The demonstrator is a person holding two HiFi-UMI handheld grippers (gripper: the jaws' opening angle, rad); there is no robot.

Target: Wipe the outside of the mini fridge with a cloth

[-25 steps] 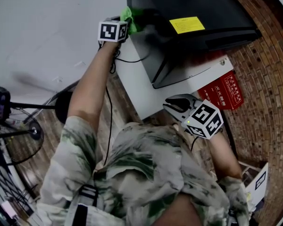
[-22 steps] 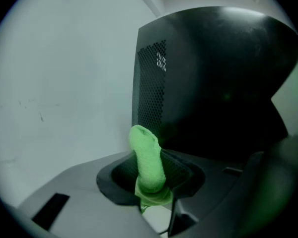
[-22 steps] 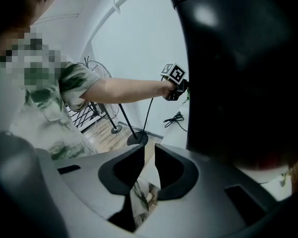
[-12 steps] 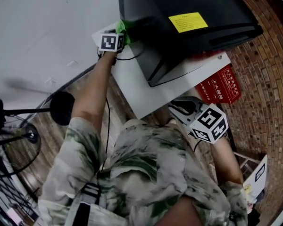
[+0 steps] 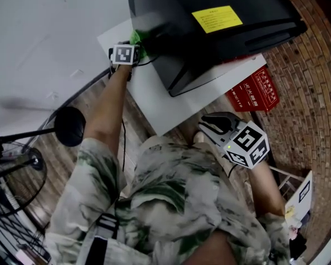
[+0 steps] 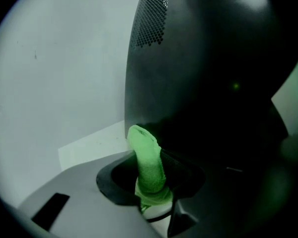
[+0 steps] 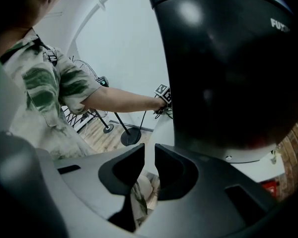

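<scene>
Left gripper: clenched on green cloth, whose tip is at the side edge of the black fridge | Right gripper: jaws nearly together, empty | Risk: the thin pinch may let the cloth slip, so bare jaws scuff the finish | Writing: "FUZ…" lettering, cut off; yellow label illegible

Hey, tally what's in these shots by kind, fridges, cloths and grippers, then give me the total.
Mini fridge: 1
Green cloth: 1
Grippers: 2, the left gripper and the right gripper
Total: 4
</scene>
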